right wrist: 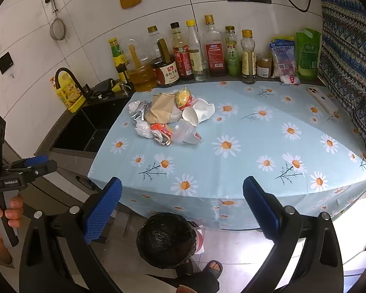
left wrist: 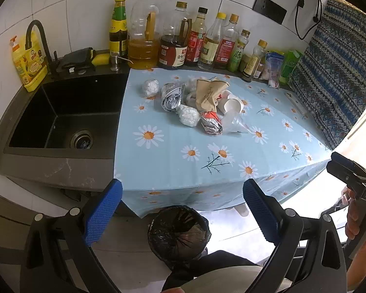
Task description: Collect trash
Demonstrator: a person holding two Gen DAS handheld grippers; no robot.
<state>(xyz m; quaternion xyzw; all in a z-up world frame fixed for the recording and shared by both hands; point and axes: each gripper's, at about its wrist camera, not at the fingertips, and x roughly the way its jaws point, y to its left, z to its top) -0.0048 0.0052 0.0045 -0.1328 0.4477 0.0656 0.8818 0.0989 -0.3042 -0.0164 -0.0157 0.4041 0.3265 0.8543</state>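
Both claws, left claw [left wrist: 182, 210] and right claw [right wrist: 182, 207], are spread wide with nothing in them, hanging back off the front edge. The trash pile [right wrist: 168, 119] sits mid-surface on the daisy tablecloth [right wrist: 256, 146], near the sink [left wrist: 61, 112]. The black-lined bin [right wrist: 167, 240] is on the floor right below.

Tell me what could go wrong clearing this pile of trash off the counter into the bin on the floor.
1. The clear plastic cup lies on its side at the pile's edge, so a nudge could roll it off the tablecloth.
2. The pieces overlap, so pulling the brown paper bag may drag the foil wrapper along.
3. The trash bin sits partly under the counter's edge, so a drop could miss it.
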